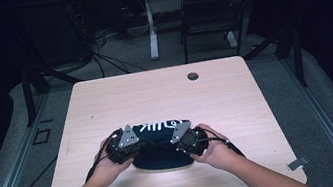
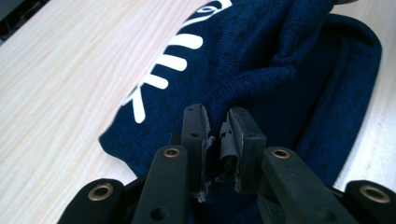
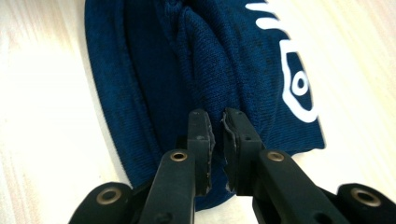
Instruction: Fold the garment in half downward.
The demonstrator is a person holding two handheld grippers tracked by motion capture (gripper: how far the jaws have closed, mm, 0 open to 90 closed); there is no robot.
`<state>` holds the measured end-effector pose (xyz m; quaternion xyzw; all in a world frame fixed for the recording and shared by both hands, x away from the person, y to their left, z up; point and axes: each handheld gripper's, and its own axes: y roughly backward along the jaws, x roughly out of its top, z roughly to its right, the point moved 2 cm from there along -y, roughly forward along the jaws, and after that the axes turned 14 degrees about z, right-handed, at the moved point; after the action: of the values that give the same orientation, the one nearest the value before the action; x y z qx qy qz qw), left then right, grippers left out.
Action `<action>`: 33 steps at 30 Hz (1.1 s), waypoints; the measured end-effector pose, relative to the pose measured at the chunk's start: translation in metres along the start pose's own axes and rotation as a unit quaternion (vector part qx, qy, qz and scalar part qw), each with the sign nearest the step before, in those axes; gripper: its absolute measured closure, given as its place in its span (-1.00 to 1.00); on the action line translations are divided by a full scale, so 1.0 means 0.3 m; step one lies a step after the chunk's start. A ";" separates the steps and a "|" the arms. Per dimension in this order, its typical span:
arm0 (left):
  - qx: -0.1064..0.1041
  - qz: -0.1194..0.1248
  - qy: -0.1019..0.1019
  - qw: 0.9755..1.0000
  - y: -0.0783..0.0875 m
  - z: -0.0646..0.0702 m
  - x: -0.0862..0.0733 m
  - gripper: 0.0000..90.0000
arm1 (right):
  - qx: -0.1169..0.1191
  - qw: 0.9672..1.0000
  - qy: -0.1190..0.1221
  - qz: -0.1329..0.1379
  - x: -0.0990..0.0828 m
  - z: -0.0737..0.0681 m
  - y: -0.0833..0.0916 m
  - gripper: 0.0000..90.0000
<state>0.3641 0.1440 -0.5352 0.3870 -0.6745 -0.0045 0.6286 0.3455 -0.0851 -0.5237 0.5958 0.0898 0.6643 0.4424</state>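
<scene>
Lowering a folded navy knit garment (image 1: 162, 151) onto the table (image 1: 154, 95), as I am judging the step. The garment is lying toward the 6 o'clock edge of the tabletop, its white print (image 1: 159, 125) facing 12 o'clock. I am holding the left gripper (image 1: 141, 148) at the garment's 9 o'clock side and the right gripper (image 1: 179, 145) at its 3 o'clock side.

To do this well, I am keeping both hands level. I am letting go only once the cloth is resting flat, and backing each gripper straight outward so that no fold is dragged askew.

The high view is giving the symmetry of the two hands and the garment's place on the table, but not the pad gaps. The left gripper view is showing the left gripper (image 2: 218, 119) with its pads slightly parted, a raised ridge of cloth ending just beyond the tips and nothing pressed between them. The right gripper view is showing the right gripper (image 3: 217, 122) nearly clenched, seemingly pinching a drawn-up ridge of knit. The worn pad edges are appearing in both.
</scene>
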 end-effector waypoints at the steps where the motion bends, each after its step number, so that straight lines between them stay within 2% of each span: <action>1: -0.003 -0.002 0.000 1.000 0.002 0.009 -0.010 0.73 | 0.002 1.000 -0.001 -0.001 -0.005 -0.004 -0.001 0.80; 6: -0.007 0.004 0.008 1.000 0.007 0.026 -0.030 0.71 | 0.005 1.000 -0.018 0.009 -0.031 -0.027 -0.011 0.79; 12: -0.014 0.009 0.017 1.000 0.018 0.059 -0.057 0.65 | 0.006 1.000 -0.016 0.007 -0.051 -0.053 -0.012 0.73; 18: -0.020 0.013 0.029 0.999 0.031 0.079 -0.078 0.57 | 0.017 0.999 -0.028 0.011 -0.069 -0.084 -0.010 0.67; 24: -0.024 0.021 0.040 0.999 0.058 0.088 -0.074 0.46 | 0.030 0.999 -0.034 0.025 -0.065 -0.109 0.018 0.62; 25: -0.026 0.021 0.038 0.999 0.066 0.088 -0.070 0.45 | 0.028 0.998 -0.039 0.039 -0.059 -0.111 0.036 0.62; 29: -0.019 0.026 0.034 0.999 0.088 0.072 -0.046 0.43 | 0.015 0.998 -0.039 0.046 -0.045 -0.091 0.064 0.63; 33: -0.006 0.038 0.045 0.998 0.088 0.043 -0.025 0.41 | -0.017 0.997 -0.058 0.055 -0.034 -0.032 0.070 0.58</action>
<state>0.3387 0.1602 -0.5311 0.3570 -0.6599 0.0327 0.6603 0.3260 -0.1005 -0.5200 0.6298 0.0193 0.6531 0.4200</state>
